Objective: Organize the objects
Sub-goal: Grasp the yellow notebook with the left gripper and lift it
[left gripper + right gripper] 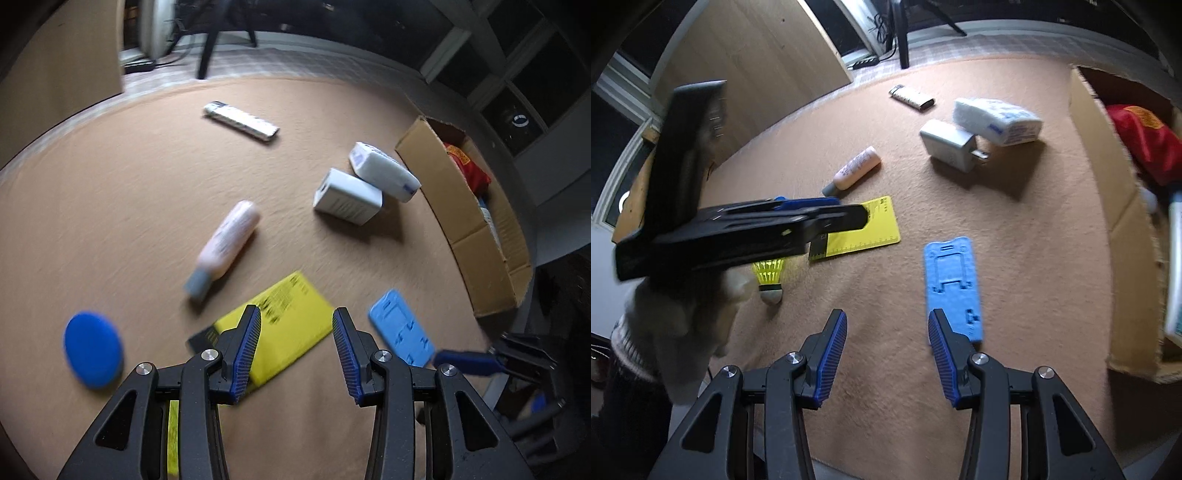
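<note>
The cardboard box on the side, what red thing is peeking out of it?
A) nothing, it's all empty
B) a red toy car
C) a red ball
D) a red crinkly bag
D: inside the cardboard box a red crinkly bag with yellow print lies against the wall, also visible from the left wrist view.

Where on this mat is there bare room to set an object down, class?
Free: the wide stretch between the pink bottle, the blue disc and the remote; also between the blue stand and the cardboard box. Crowded: around the charger and tissue pack.
</note>
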Demonstrator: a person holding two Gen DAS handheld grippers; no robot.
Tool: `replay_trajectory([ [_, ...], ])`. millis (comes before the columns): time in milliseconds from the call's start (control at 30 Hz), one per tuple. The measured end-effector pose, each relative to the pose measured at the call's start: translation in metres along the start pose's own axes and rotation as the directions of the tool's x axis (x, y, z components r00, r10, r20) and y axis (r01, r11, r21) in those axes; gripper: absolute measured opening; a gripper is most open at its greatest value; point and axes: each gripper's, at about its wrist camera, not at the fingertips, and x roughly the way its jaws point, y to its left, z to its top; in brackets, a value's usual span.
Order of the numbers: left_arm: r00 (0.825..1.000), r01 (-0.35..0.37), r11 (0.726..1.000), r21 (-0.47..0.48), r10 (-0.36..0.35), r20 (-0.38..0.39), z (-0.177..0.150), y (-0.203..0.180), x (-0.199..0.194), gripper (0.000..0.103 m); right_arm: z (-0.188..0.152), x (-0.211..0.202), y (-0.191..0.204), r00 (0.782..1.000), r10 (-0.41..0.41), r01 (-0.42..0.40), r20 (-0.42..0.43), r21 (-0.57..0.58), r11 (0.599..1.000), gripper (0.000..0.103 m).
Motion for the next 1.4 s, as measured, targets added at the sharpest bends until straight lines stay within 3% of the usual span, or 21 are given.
replay_trajectory([
  [167, 0.998, -0.034, 0.999, -0.010, 0.033, -0.046, 0.017, 0.006, 0.021, 0.048, -0.008, -0.014, -0.018, 1.000, 0.001, -0.001, 0.008, 0.025, 1.000, 0.041],
  [300, 0.998, 0.012, 0.999, -0.049, -0.015, -0.057, 0.018, 0.018, 0.019, 0.050, -0.008, -0.017, -0.026, 1.000, 0.003, -0.004, 0.015, 0.047, 0.999, 0.041],
  [567, 0.996, 0.017, 1.000, -0.023, -0.019, -0.092, -0.015, 0.001, 0.012, 0.050, -0.006, -0.027, -0.032, 0.999, 0.014, -0.016, 0.037, 0.046, 0.999, 0.041],
  [767, 0.990, -0.084, 0.993, 0.087, 0.093, -0.104, -0.034, -0.030, 0.014, 0.059, -0.008, -0.036, -0.040, 0.998, 0.022, -0.024, 0.054, 0.047, 0.999, 0.041],
  [967, 0.966, -0.229, 0.958, 0.170, 0.246, -0.082, -0.037, -0.054, 0.024, 0.060, -0.010, -0.044, -0.049, 0.997, 0.025, -0.029, 0.071, 0.056, 0.998, 0.041],
  [1033, 0.967, -0.224, 0.960, 0.167, 0.240, -0.080, -0.038, -0.057, 0.024, 0.054, -0.011, -0.047, -0.051, 0.997, 0.016, -0.020, 0.080, 0.053, 0.998, 0.041],
  [1200, 0.969, -0.224, 0.964, 0.145, 0.237, -0.077, -0.053, -0.053, 0.018, 0.054, -0.013, -0.059, -0.058, 0.995, 0.000, -0.005, 0.101, 0.051, 0.999, 0.041],
  [1400, 0.981, -0.181, 0.981, 0.066, 0.185, -0.053, -0.054, -0.053, 0.007, 0.054, -0.016, -0.078, -0.063, 0.990, -0.035, 0.030, 0.140, 0.037, 0.999, 0.041],
])
